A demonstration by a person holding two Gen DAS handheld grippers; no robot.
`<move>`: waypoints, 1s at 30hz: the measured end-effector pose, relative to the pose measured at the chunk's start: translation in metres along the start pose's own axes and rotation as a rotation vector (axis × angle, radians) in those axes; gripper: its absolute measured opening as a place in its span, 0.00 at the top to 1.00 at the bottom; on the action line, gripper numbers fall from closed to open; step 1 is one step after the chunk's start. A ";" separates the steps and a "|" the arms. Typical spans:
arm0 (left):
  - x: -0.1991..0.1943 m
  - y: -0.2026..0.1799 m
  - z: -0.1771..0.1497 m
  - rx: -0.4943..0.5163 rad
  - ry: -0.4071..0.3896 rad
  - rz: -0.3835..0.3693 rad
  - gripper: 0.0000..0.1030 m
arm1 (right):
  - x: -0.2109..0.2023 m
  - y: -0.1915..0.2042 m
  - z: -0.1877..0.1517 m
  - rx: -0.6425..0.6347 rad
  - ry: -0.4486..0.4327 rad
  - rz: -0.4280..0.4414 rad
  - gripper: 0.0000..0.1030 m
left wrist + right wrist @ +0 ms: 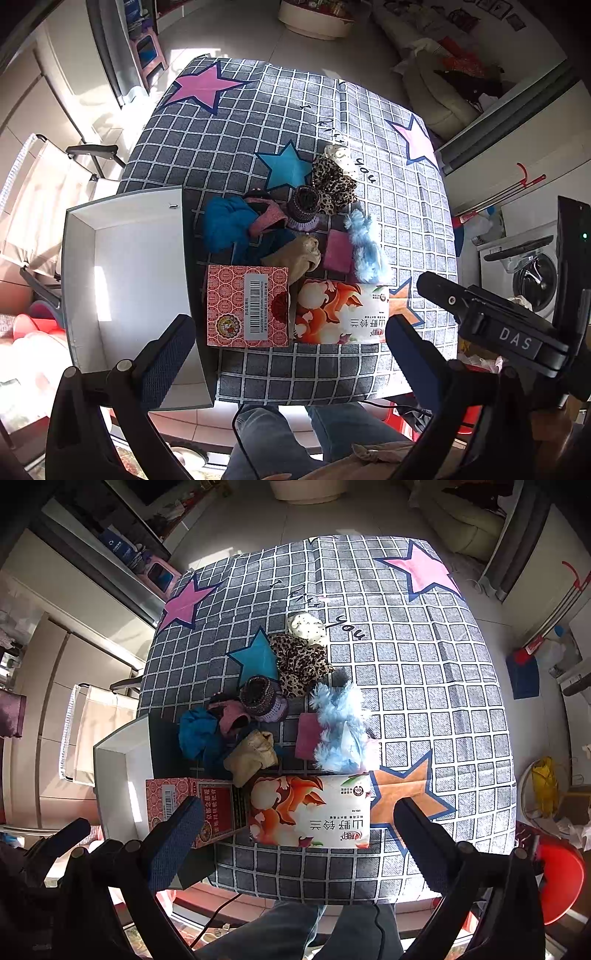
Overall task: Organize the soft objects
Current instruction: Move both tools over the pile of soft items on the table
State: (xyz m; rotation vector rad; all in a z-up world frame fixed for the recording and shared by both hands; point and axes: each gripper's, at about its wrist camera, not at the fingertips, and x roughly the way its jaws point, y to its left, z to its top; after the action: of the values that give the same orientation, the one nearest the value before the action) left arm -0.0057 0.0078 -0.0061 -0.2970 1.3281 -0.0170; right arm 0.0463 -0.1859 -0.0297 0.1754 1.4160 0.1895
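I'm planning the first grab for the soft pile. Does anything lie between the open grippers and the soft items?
Yes. The red patterned box and the tissue pack lie at the near edge of the table, in front of the soft items. Both the left gripper and right gripper hover open above them.

We see grey grid tablecloth (295, 110) with pink and teal stars; near white box (140, 266): leopard cloth (334, 188), light-blue fluffy toy (367, 243).

The middle of the table (424, 686) is crowded by a heap of soft items (280, 701), fenced on the near side by a red box (247, 306) and tissue pack (310, 812). Bare cloth is left at right and upper left; the white bin (125, 273) stands open at left.
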 end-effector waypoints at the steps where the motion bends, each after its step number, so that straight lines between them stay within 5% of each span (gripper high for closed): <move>1: 0.001 0.000 0.001 -0.001 0.004 0.002 0.00 | 0.000 0.000 0.000 0.003 0.001 -0.001 0.00; 19: -0.012 0.017 0.004 0.042 -0.036 0.037 0.00 | -0.004 0.021 -0.010 0.015 -0.037 -0.012 0.00; 30: -0.006 0.014 0.005 0.077 -0.009 -0.012 0.00 | -0.003 0.018 -0.019 0.039 -0.034 -0.037 0.00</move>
State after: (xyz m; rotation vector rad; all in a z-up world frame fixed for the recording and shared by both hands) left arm -0.0050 0.0231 -0.0021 -0.2393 1.3132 -0.0762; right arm 0.0268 -0.1693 -0.0251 0.1839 1.3887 0.1278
